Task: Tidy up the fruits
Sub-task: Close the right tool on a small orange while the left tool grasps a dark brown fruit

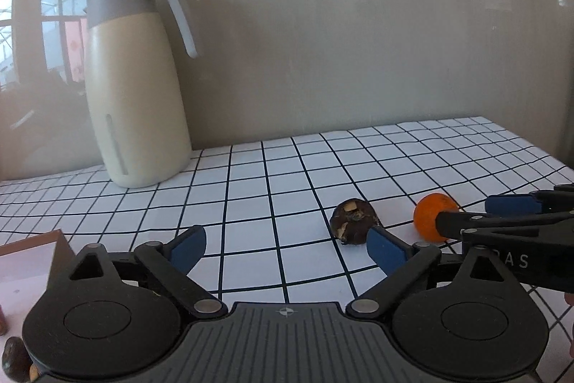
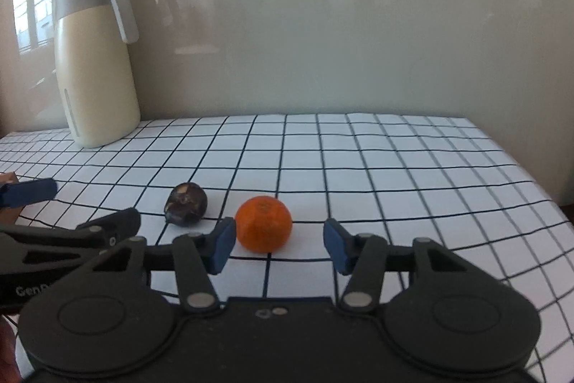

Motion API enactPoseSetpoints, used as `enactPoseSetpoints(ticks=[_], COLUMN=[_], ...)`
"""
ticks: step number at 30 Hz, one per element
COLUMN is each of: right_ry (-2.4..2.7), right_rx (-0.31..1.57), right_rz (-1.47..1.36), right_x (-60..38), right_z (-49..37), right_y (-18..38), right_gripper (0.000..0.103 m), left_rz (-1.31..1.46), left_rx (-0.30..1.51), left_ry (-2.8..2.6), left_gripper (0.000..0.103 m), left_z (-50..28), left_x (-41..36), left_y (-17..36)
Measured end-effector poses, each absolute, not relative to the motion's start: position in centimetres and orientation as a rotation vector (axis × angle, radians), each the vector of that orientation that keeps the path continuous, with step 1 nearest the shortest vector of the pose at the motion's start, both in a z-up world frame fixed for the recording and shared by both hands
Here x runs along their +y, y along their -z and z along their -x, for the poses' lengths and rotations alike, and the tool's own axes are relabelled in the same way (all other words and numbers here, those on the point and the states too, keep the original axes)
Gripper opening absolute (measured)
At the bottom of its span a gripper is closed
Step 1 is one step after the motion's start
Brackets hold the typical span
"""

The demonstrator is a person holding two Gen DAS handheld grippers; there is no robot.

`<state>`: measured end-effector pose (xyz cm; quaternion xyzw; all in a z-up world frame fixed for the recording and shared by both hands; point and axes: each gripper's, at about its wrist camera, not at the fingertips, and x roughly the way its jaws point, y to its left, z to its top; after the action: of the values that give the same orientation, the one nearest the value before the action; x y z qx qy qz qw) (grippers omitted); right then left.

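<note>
A pale, glossy wall (image 2: pixel 358 42) is seen behind a worktop (image 2: pixel 394 167) covered in a white cloth with a black grid pattern; faint window reflections show on the wall at the far left. At the far left of the worktop, against the wall, a cream thermal jug (image 2: pixel 95 67) with a grey top and a white handle stands upright.

Two fruits lie near the middle of the worktop, close together but apart. An orange mandarin (image 2: pixel 263 224) is on the right. To its left sits a dark brown, damaged round fruit (image 2: pixel 186 203), with pale patches where the skin is broken; its kind cannot be told.

The right tool (image 2: pixel 280 241) is held low over the worktop with its blue-padded fingers (image 2: pixel 225 244) spread wide. The mandarin is seen between them, nearer the left pad; whether it is touched cannot be told.

In the left wrist view, the left tool (image 1: pixel 287 244) is likewise spread wide, with nothing between its fingers. The dark fruit (image 1: pixel 353 221) lies just beyond its right fingertip, and the mandarin (image 1: pixel 428 216) is seen further right, partly hidden by the right tool (image 1: pixel 477 214) reaching in from the right edge.

At the near left edge of that view, a corner of a brown box (image 1: pixel 32 250) with a pale inside is visible, and small dark objects (image 1: pixel 14 359) lie at the bottom left corner, too cut off to identify.
</note>
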<state>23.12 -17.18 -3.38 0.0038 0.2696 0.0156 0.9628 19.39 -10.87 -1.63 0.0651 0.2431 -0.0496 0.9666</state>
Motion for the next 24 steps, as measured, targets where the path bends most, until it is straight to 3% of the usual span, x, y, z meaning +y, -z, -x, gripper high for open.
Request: enactPoseSetpoints(ticks=[5, 9, 19, 24], right_ry=[-0.059, -0.086, -0.041, -0.025], right_rx=[0.568, 0.589, 0.579, 0.579], right_rz=[-0.019, -0.031, -0.027, -0.027], right_x=[-16.9, -17.0, -19.0, -20.3], right_z=[-24.4, -25.4, -25.5, -25.2], right_y=[3.9, 4.2, 4.2, 4.1], right_gripper=[0.046, 0.032, 0.031, 0.031], left_rz=[-0.13, -0.131, -0.12, -0.119], left_rx=[0.511, 0.517, 0.525, 0.537], left_ry=[0.093, 0.098, 0.145, 0.173], left_gripper=[0.095, 0.095, 0.095, 0.084], left_z=[-20.5, -21.3, -23.0, -23.7], left_x=[-10.7, -11.0, -13.5, -15.1], left_y=[2.1, 2.4, 2.7, 3.1])
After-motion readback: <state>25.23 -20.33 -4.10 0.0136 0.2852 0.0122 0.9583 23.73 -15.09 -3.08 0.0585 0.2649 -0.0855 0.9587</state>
